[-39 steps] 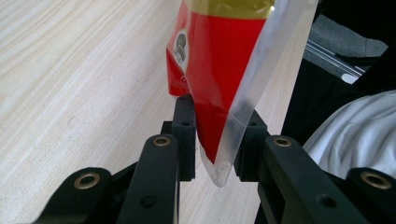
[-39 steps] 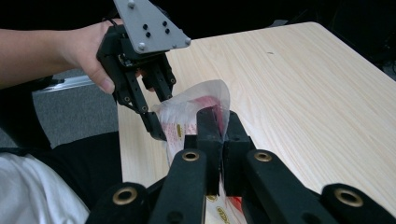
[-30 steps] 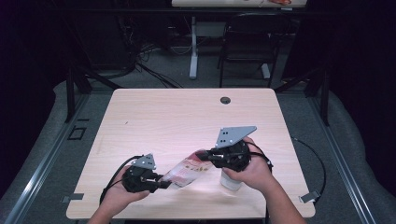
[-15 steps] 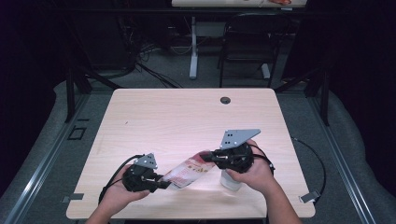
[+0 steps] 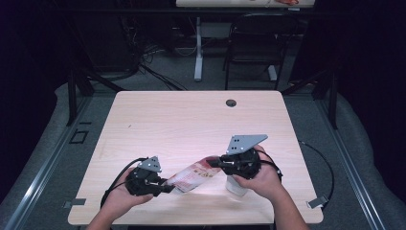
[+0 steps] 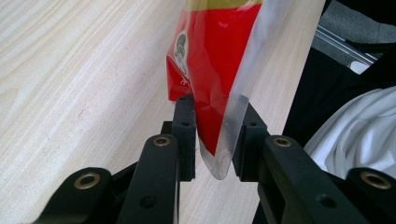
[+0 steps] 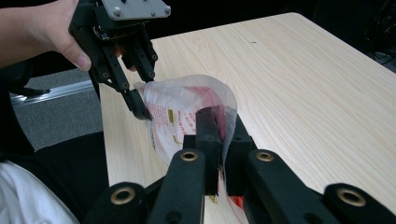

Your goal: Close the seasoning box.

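A red and clear plastic bag [image 5: 194, 175] hangs stretched between my two grippers, just above the front part of the wooden table [image 5: 191, 120]. My left gripper [image 5: 166, 188] is shut on its lower left end; in the left gripper view the jaws [image 6: 215, 135] pinch the clear sealed edge of the bag [image 6: 210, 56]. My right gripper [image 5: 214, 163] is shut on the upper right end. In the right gripper view its jaws [image 7: 222, 123] clamp the crumpled bag [image 7: 182, 105], and the left gripper [image 7: 140, 112] holds the far corner.
A pale object [image 5: 235, 188] lies under my right hand; I cannot tell what it is. A dark cable hole [image 5: 231, 102] sits near the table's far edge. Beyond the table stand a chair [image 5: 251, 43] and a desk leg [image 5: 198, 48].
My right gripper has drifted slightly to the right and toward the front edge, keeping the bag taut. The left gripper has hardly moved.
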Motion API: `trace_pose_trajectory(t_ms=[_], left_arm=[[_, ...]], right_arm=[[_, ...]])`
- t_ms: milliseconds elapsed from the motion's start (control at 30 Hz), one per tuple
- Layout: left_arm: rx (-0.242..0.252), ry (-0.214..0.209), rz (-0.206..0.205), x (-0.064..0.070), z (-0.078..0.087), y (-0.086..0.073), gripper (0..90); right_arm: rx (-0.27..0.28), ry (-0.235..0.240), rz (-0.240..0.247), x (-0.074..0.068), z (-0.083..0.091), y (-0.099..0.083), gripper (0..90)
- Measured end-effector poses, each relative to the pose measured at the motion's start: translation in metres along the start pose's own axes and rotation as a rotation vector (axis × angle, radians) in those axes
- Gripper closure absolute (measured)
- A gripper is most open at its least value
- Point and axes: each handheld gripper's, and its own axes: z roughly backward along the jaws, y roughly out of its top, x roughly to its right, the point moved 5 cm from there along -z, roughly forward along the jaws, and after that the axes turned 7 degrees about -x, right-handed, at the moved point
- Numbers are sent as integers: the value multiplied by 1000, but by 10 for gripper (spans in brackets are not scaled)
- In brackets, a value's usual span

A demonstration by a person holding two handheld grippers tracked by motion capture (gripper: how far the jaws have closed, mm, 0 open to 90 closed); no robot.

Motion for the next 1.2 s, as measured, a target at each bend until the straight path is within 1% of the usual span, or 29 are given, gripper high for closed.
trace_pose_trajectory(t_ms=[200, 267, 300, 333, 367, 400, 500, 533, 633, 667, 700, 800, 900, 933, 1200], left_arm=[[-6, 0, -5, 0, 0, 0, 744], [-8, -2, -5, 0, 0, 0, 743], [-3, -16, -6, 0, -1, 1, 744], [-3, -17, -7, 0, -1, 1, 744], [-5, -17, -8, 0, -1, 1, 744], [-13, -4, -7, 0, 0, 1, 744], [-11, -5, -6, 0, 1, 1, 744], [-1, -17, -5, 0, 1, 2, 744], [2, -14, -1, 0, 2, 3, 744], [-8, 7, -2, 0, 3, 3, 744], [-8, 10, -3, 0, 4, 3, 744], [-5, 1, -4, 0, 6, 3, 744], [-6, 6, -4, 0, 8, 3, 744], [5, -9, -5, 0, 8, 4, 745], [11, -9, 1, 1, 12, 5, 745]], right_arm=[[1, 4, -1, -1, 0, -2, 877], [-2, -2, 0, -1, 0, -2, 876], [-7, -4, 2, 0, 0, -3, 876], [-11, -5, 2, 0, 0, -3, 876], [-11, -3, -1, 0, 0, -4, 875], [-12, -5, -3, 0, 0, -4, 875], [-14, -6, -8, 1, 0, -5, 874], [-14, -7, -11, 2, 0, -6, 874], [-19, -11, -17, 3, -1, -8, 874], [-21, -11, -17, 3, -1, -8, 874], [-25, -13, -19, 3, -1, -9, 874], [-24, -11, -22, 3, -1, -9, 874], [-24, -12, -21, 3, 0, -9, 874], [-26, -13, -22, 3, -1, -10, 874], [-30, -18, -24, 4, 0, -11, 875]])
